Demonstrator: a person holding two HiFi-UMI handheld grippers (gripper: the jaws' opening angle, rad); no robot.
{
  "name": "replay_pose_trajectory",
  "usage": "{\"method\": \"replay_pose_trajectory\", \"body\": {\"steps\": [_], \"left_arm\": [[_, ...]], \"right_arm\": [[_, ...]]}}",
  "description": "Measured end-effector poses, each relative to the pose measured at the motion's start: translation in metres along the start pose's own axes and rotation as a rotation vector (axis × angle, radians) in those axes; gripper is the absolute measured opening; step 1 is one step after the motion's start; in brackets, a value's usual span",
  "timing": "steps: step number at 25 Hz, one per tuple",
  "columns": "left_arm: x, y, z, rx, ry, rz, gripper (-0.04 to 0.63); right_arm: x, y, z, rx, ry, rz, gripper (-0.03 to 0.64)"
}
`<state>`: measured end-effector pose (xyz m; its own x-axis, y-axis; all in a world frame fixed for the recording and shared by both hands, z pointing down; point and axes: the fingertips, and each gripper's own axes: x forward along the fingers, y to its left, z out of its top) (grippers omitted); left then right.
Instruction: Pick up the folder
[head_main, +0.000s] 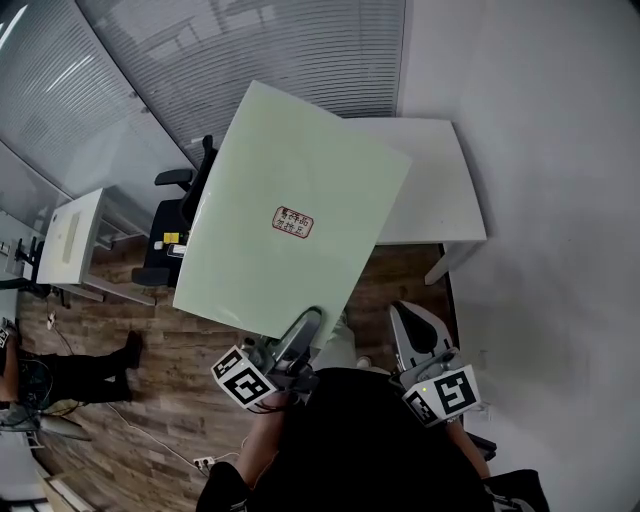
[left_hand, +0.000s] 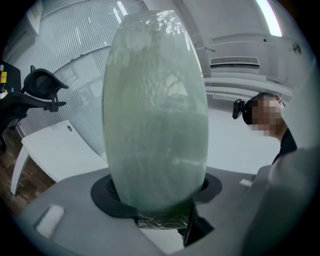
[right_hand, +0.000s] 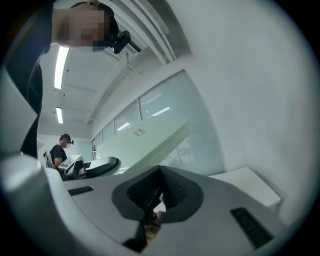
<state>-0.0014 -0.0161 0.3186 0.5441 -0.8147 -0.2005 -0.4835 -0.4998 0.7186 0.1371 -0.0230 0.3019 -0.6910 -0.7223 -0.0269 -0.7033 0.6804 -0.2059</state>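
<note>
A large pale green folder with a small red-and-white label is up in the air, tilted, above the floor and in front of the white table. My left gripper is shut on its lower edge. In the left gripper view the folder rises from between the jaws and fills the middle. My right gripper hangs to the right of the folder, apart from it, with its pads together and nothing between them. The right gripper view shows the folder edge-on beyond the left gripper.
A white table stands against the wall behind the folder. A black office chair and a second white desk are to the left on the wooden floor. A person is at the far left. Glass walls with blinds run behind.
</note>
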Motion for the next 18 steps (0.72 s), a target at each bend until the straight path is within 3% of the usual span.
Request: {"method": "replay_pose_trajectory", "body": {"steps": [18], "left_arm": [[-0.003, -0.003, 0.002, 0.009, 0.033, -0.001, 0.273]], "right_arm": [[0.003, 0.019, 0.002, -0.030, 0.017, 0.018, -0.002]]}}
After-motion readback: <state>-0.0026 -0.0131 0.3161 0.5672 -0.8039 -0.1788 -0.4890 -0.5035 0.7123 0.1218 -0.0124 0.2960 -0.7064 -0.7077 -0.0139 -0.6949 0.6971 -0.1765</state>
